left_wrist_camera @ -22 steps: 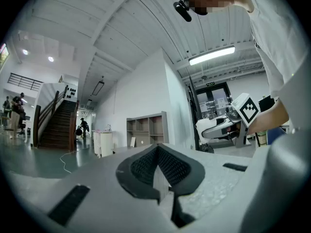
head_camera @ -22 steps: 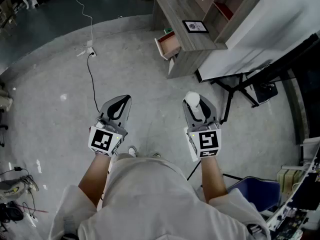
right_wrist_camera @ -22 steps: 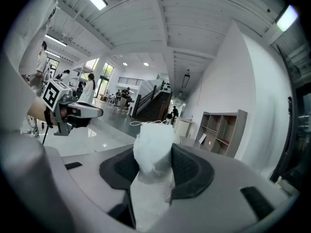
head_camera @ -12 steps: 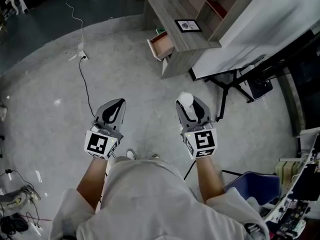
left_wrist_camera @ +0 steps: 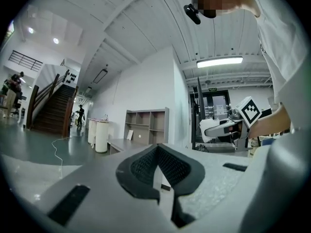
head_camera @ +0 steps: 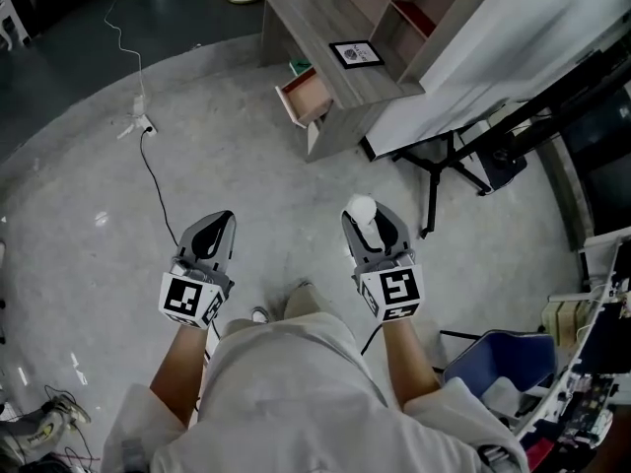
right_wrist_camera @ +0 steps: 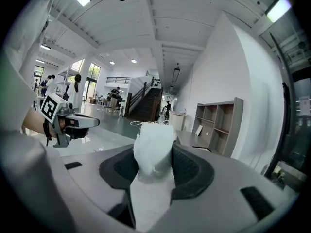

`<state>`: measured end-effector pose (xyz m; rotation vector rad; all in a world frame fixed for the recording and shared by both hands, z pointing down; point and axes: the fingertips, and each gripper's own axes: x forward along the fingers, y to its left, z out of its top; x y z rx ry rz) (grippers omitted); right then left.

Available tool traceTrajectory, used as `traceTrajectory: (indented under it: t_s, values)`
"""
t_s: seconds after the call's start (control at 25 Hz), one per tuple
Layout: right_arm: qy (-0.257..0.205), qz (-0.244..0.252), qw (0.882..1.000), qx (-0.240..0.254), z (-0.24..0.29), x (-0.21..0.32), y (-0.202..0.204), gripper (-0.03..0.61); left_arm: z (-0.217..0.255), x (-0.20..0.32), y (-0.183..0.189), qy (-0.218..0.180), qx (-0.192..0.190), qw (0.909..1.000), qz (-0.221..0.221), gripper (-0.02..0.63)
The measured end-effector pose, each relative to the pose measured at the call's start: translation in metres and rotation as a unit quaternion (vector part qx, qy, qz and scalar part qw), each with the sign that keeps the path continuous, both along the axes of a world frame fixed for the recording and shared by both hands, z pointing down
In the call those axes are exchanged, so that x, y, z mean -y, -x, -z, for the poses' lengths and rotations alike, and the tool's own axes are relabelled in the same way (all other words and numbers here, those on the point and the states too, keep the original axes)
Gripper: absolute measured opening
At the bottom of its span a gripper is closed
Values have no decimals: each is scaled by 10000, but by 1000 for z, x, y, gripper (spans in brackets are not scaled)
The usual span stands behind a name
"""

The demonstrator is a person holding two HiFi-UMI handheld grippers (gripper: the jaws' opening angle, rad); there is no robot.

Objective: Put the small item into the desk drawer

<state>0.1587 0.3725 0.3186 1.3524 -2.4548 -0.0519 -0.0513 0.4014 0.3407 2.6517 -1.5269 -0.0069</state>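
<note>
My right gripper [head_camera: 367, 223] is shut on a small white fluffy item [head_camera: 361, 209], which sticks up between the dark pads [right_wrist_camera: 193, 171] in the right gripper view [right_wrist_camera: 153, 147]. It is held above the grey floor, well short of the grey desk [head_camera: 340, 75]. The desk's drawer [head_camera: 303, 97] stands pulled open on the side facing me. My left gripper [head_camera: 218, 226] is level beside the right one, shut with nothing between its jaws [left_wrist_camera: 158, 154]. Each gripper shows in the other's view: the right gripper [left_wrist_camera: 217, 127] and the left gripper [right_wrist_camera: 77, 122].
A framed picture [head_camera: 357, 53] lies on the desk, and a cubby shelf [head_camera: 414, 6] stands behind it. A black stand [head_camera: 452, 154] is to the desk's right. A power strip with its cable [head_camera: 138, 126] lies on the floor at left, and a blue chair [head_camera: 490, 368] is at lower right.
The desk and open drawer have shifted left in the head view as the person walks. Both grippers sit lower in the frame. The white item stays gripped.
</note>
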Motion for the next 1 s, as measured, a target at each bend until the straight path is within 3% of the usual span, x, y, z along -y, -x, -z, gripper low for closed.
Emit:
traceTrajectory:
  t_s: [0.36,0.72,1.0]
  values:
    - [299,100,9993,182,-46,118,-6,175,-29,104,-4,255,87,9996,109,6]
    - [507,847,9945,337,-46,295,-11,175,-7,273,-43,299,144,9982,506,6]
    - [752,1030,9910,417,-56,366,-18,175,3,346,-53,315,219,9969,680,6]
